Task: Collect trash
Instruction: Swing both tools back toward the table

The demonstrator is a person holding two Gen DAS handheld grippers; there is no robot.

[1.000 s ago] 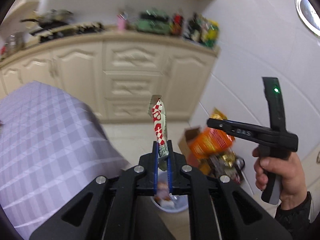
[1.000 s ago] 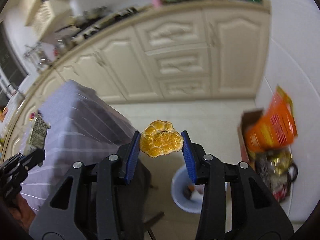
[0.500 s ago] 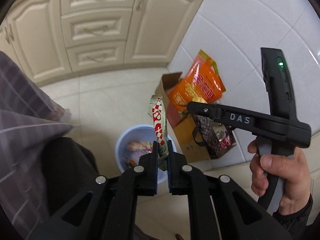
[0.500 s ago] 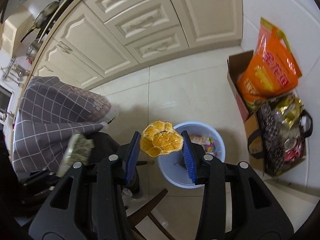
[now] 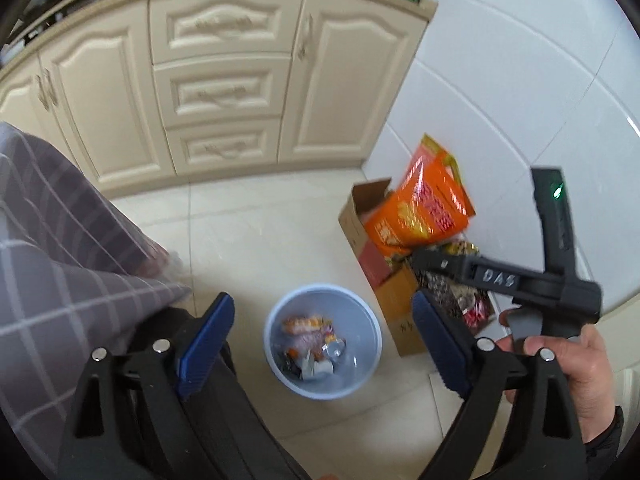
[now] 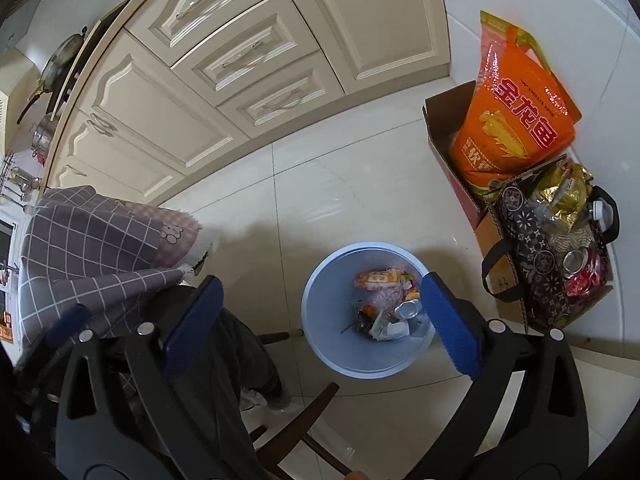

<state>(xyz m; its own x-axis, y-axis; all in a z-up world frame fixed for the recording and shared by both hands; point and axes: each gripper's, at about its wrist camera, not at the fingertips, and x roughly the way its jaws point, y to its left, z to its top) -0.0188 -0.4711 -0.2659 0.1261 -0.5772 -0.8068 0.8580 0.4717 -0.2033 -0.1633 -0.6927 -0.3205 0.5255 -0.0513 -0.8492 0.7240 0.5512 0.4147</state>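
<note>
We have both the left hand-held gripper (image 5: 322, 344) and right hand-held gripper (image 6: 320, 320) opening, nothing between the jaws, over the blue bin (image 6: 320, 280) with wrappers and a can inside; table not checked.

Left gripper (image 5: 322, 340) angled steeply downward, jaws opening, nothing between the blue pads (image 5: 206, 340). Right gripper (image 6: 320, 324) likewise pitched down, jaws opening and empty. The person's right hand (image 5: 576, 372) wraps its handle (dark sleeve at the wrist), seen beside the left gripper.
</note>
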